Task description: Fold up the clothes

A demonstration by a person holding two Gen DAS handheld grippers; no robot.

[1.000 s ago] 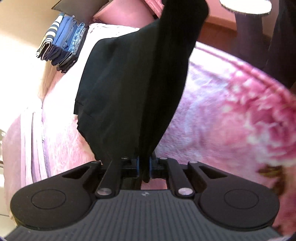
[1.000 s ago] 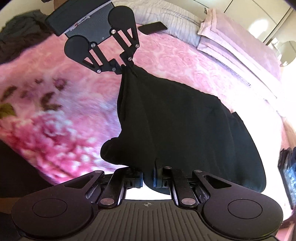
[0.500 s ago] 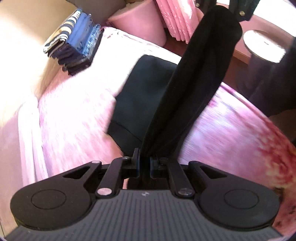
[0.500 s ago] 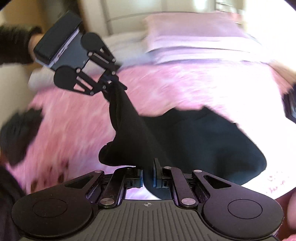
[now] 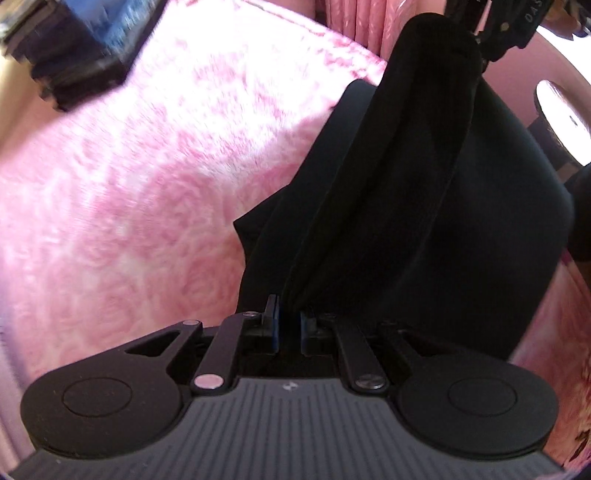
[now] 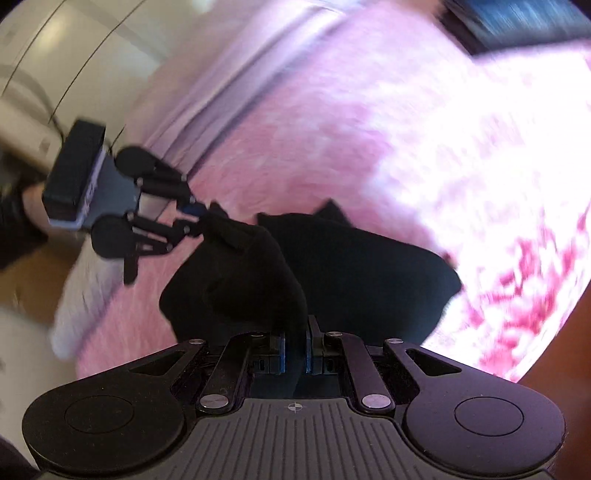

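Garment [image 5: 424, 206] pinched by both tongs; only right view shows sleeve [image 6: 14, 225].

A home bedroom: a bed [image 5: 147, 184] covered by a pink rose-patterned blanket [image 6: 424, 155], pink curtains [image 5: 369, 26] beyond it, pale wardrobe doors [image 6: 55, 48], and a pile of folded clothes [image 5: 74, 48] on the bed.

Pink bed [image 5: 147, 177] (sunlit); cream wall [image 6: 55, 48]
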